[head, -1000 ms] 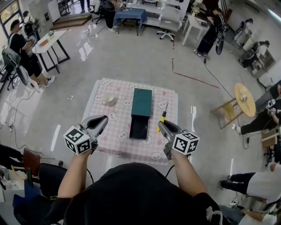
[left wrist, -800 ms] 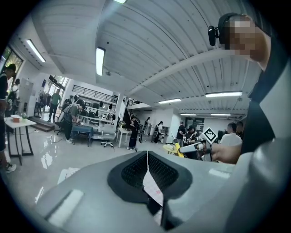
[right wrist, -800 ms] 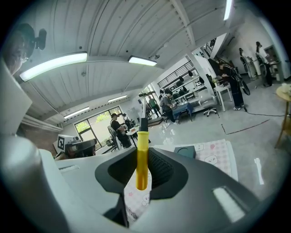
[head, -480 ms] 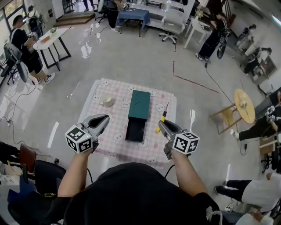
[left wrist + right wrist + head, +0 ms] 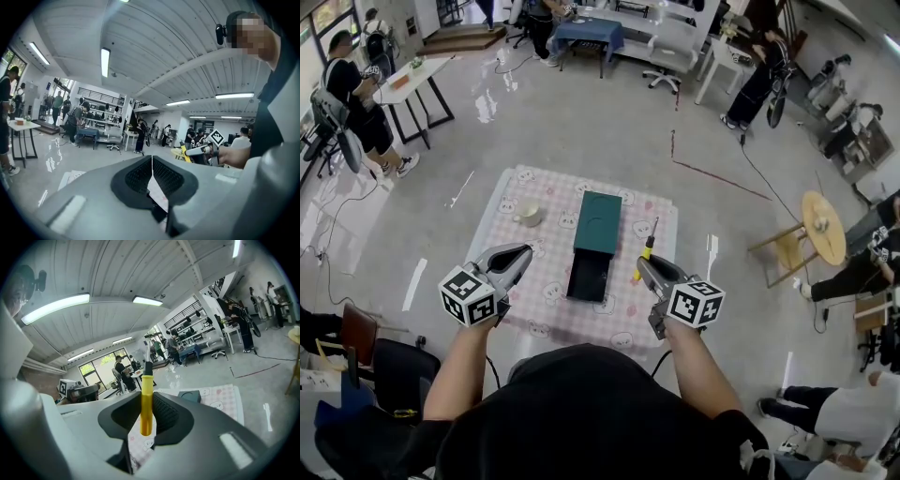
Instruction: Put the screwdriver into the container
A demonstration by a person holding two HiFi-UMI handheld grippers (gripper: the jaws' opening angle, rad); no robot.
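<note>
A dark green container (image 5: 599, 221) lies in the middle of the table, its black drawer (image 5: 588, 277) pulled out toward me. My right gripper (image 5: 643, 265) hovers just right of the drawer, shut on a screwdriver (image 5: 645, 251) with a yellow handle; the metal shaft points away from me. In the right gripper view the yellow handle (image 5: 146, 401) stands upright between the closed pads, with the container (image 5: 191, 395) beyond. My left gripper (image 5: 523, 251) hangs left of the drawer, shut and holding nothing; its pads (image 5: 140, 174) meet.
A pink checked cloth (image 5: 539, 309) with cartoon faces covers the small table. A cream cup (image 5: 529, 216) stands at the far left of it. Around it are grey floor, a round wooden stool (image 5: 821, 220) to the right, and people at the room's edges.
Both grippers keep nearly the same pose. The table sits slightly further left in the view as the head camera shifted.
</note>
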